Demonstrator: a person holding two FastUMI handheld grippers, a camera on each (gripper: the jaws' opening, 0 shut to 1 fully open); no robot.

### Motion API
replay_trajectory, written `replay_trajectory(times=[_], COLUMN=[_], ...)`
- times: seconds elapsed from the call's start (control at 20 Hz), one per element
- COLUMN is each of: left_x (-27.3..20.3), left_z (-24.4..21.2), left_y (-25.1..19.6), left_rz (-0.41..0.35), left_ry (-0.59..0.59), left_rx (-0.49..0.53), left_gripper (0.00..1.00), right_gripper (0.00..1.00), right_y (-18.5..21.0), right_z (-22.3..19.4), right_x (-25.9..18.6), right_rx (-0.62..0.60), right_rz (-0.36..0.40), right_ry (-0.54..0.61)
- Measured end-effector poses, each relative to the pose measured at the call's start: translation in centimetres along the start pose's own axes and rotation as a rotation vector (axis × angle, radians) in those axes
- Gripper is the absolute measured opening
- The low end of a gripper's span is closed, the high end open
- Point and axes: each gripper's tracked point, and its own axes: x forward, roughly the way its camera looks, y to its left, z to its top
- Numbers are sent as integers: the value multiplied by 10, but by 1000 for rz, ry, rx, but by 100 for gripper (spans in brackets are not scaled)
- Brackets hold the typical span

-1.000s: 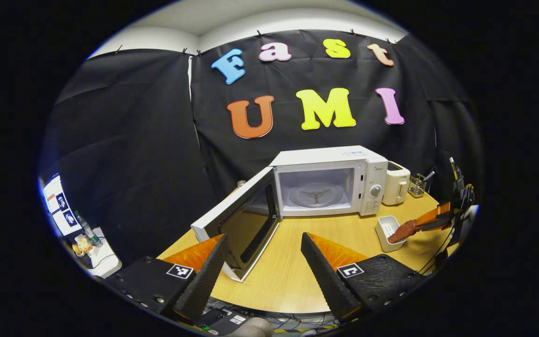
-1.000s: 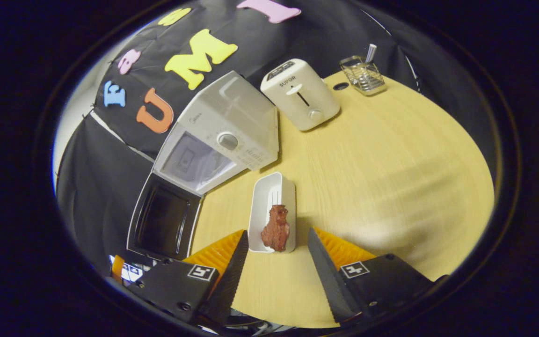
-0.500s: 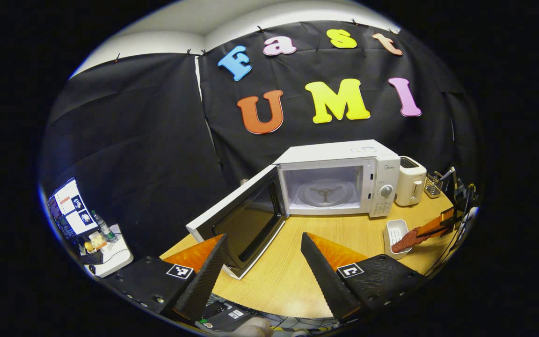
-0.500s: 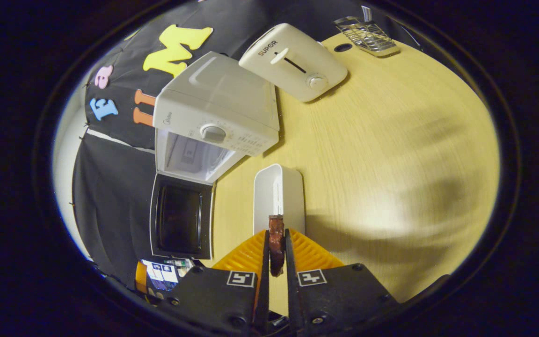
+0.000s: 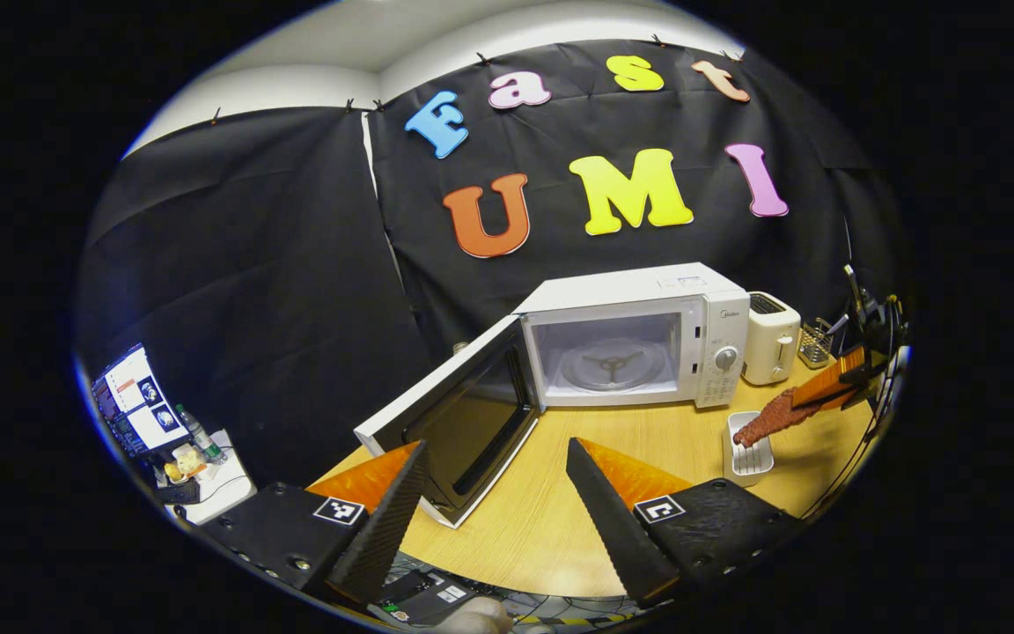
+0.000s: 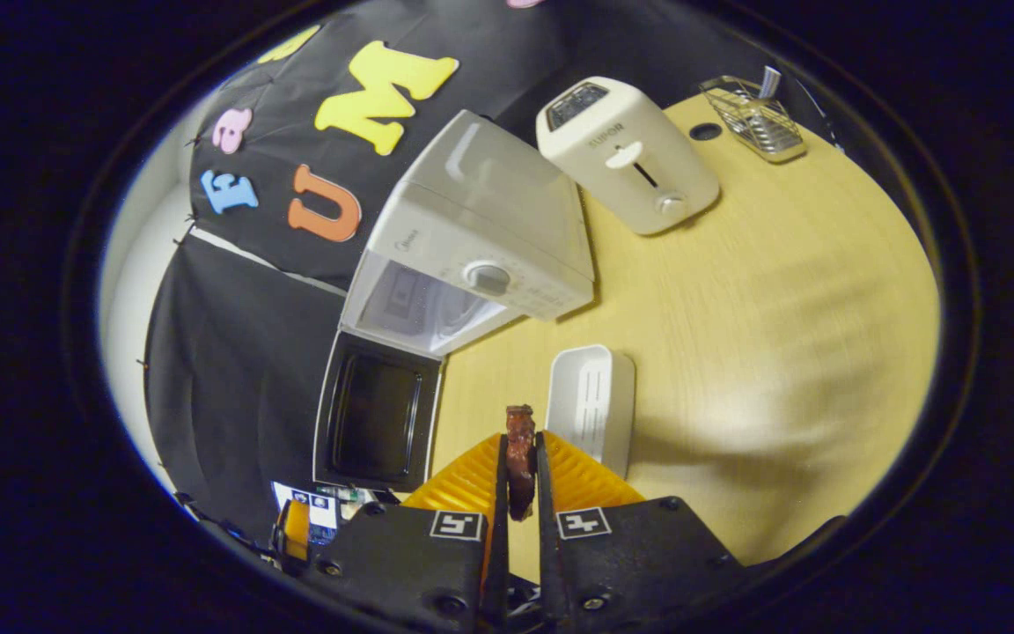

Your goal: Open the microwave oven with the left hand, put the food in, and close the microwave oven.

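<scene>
The white microwave (image 5: 639, 339) (image 6: 481, 238) stands on the wooden table with its door (image 5: 463, 418) (image 6: 377, 418) swung wide open, showing the glass turntable (image 5: 610, 365) inside. My right gripper (image 6: 520, 453) is shut on a reddish-brown piece of meat (image 6: 520, 453), held in the air to the left of the white tray (image 6: 591, 405). In the left gripper view that meat (image 5: 762, 423) hangs above the tray (image 5: 746, 445) with the right gripper (image 5: 824, 392) behind it. My left gripper (image 5: 494, 467) is open near the table's front edge, nothing between its fingers.
A white toaster (image 5: 771, 339) (image 6: 626, 163) stands right of the microwave, a wire rack (image 6: 753, 119) beyond it. The wooden table (image 6: 780, 335) has bare room on the right. A side stand with a bottle and a screen (image 5: 137, 409) sits far left.
My right gripper shut on the meat, then lifted it out of the tray and shifted left. The left gripper stayed open and barely moved.
</scene>
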Motion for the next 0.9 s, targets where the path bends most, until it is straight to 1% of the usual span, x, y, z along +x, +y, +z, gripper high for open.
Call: replay_trajectory(times=[0.05, 0.2, 0.35, 0.4, 0.5, 0.6, 0.7, 0.8, 0.9], left_x=[3, 9, 18, 21, 27, 34, 39, 43, 44], left_z=[-1, -5, -9, -11, -14, -16, -20, -27, -37], left_y=[0, 8, 23, 30, 47, 64, 80, 92, 101], left_rz=[-21, -90, -162, -183, -220, -246, -256, -259, -270], left_ry=[-2, -8, -2, -2, -9, -22, -37, -40, -42], left_rx=[2, 19, 27, 33, 45, 54, 66, 78, 91], left_gripper=[96, 95, 96, 96, 96, 96, 96, 96, 96], right_gripper=[17, 17, 17, 17, 17, 17, 17, 17, 17], right_y=[15, 62, 95, 108, 131, 144, 155, 162, 165], right_z=[1, -3, -3, -4, -6, -8, 1, 10, 13], right_x=[1, 16, 44, 55, 82, 114, 146, 179, 214], right_rx=[-7, 33, 62, 82, 137, 152, 158, 200, 235], right_rz=[12, 62, 61, 71, 116, 117, 102, 87, 65], right_ry=[-23, -102, -209, -249, -316, -375, -470, -564, -623])
